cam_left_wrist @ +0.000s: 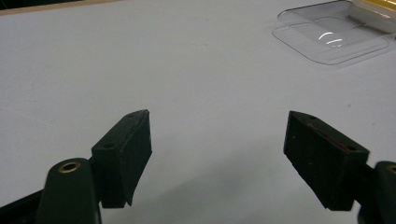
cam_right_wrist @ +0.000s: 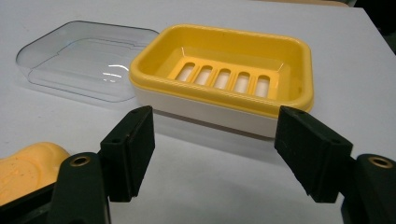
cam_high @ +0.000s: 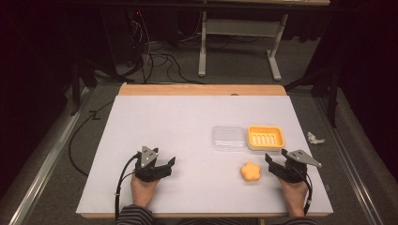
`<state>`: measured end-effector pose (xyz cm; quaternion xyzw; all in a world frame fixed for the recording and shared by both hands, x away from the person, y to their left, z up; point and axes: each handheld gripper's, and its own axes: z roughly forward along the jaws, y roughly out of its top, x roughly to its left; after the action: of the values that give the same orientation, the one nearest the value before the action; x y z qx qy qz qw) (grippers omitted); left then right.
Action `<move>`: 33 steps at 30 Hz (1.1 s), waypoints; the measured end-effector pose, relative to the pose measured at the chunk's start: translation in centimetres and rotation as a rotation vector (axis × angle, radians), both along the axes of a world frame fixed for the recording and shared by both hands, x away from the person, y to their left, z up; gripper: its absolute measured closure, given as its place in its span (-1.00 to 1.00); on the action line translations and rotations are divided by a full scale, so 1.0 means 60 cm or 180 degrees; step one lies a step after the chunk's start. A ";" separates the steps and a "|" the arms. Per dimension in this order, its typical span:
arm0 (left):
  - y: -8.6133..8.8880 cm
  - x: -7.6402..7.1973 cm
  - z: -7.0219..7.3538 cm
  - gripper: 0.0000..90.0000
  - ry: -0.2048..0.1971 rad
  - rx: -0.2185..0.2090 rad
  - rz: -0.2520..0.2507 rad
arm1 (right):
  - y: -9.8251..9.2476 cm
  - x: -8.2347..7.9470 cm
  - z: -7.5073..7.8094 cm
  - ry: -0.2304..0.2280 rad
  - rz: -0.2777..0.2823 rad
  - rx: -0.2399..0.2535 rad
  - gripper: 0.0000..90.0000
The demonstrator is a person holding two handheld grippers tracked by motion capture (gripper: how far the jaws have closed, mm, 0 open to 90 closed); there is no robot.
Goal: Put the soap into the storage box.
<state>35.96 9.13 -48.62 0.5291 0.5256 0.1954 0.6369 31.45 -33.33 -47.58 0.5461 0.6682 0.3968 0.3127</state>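
Note:
A yellow soap dish (cam_high: 265, 137) with a slotted tray stands at the right of the white table (cam_high: 187, 122). Its clear lid (cam_high: 227, 137) lies flat just left of it. An orange flower-shaped soap (cam_high: 251, 172) rests nearer the front edge. My right gripper (cam_high: 277, 157) sits right of the soap, open and empty. In the right gripper view its jaws (cam_right_wrist: 215, 135) face the dish (cam_right_wrist: 210, 100), with the lid (cam_right_wrist: 79, 60) at upper left and the soap (cam_right_wrist: 23, 168) at lower left. My left gripper (cam_high: 159, 162) is open over bare table (cam_left_wrist: 217, 140), with the lid (cam_left_wrist: 331, 39) far right.
A wooden strip (cam_high: 202, 89) borders the table's far edge. Cables (cam_high: 159, 58) and a white desk frame (cam_high: 239, 33) stand on the floor beyond. A crumpled white scrap (cam_high: 315, 138) lies off the table's right side.

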 end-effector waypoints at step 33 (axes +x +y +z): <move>0.001 -0.001 0.001 -0.47 0.0017 -0.0024 -0.0050 | -0.016 -0.011 0.012 -0.0033 0.0104 0.0352 -0.47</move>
<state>35.91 9.18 -48.59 0.5313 0.5238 0.1870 0.6391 30.82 -34.28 -46.83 0.5495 0.6525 0.4410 0.2789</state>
